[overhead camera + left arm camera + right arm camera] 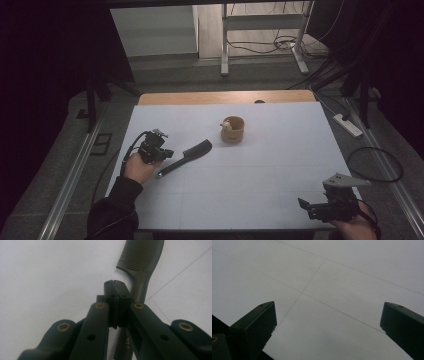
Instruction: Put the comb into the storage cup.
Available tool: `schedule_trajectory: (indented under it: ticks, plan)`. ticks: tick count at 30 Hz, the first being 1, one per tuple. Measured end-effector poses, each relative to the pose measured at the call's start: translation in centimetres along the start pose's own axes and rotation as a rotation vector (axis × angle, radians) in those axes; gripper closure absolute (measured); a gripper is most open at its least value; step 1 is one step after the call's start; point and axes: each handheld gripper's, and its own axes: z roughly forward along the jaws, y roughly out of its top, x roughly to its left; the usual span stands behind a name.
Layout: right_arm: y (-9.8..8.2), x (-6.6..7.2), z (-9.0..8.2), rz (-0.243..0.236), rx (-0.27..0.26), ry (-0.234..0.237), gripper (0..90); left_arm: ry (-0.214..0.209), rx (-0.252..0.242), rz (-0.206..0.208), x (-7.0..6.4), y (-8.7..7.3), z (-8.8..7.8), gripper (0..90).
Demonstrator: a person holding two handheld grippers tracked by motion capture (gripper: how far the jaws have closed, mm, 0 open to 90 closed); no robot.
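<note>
A black comb [192, 152] lies on the white table [260, 175], left of the middle, with its handle toward the lower left. My left gripper [164, 154] sits over the end of that handle, held from the near left. In the left gripper view its jaws [115, 283] are shut, pads meeting along a thin seam. The comb [142, 262] runs under them and out to the upper right. Whether the handle is pinched I cannot tell. My right gripper [306, 207] rests at the near right corner. Its jaws [328, 315] stand wide open over bare table.
A small wooden cup [233, 131] with a pale little figure [226, 125] at its rim stands behind the comb near the table's middle. A wooden strip [225, 97] edges the far side. Cables and a power strip [347, 125] lie on the floor at right.
</note>
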Motion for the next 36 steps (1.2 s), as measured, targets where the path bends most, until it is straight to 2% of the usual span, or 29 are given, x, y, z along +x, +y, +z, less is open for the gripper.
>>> schedule_trajectory:
  ticks: [10,19,28,36]
  plan:
    - [0.0,0.0,0.0,-0.003,0.001,0.001,0.9,0.019,0.051,-0.015,0.3,-0.7,1.1,88.5]
    - [0.0,0.0,0.0,-0.006,0.004,0.002,1.0,0.023,0.074,-0.025,0.2,-1.1,1.6,88.5]
    - [0.0,0.1,0.0,-0.007,0.003,0.002,1.2,-0.006,0.086,-0.045,-0.3,-1.7,1.3,88.5]
    - [0.0,0.1,0.0,-0.006,0.003,0.002,1.2,-0.023,0.101,-0.056,-1.2,-2.2,1.1,88.5]
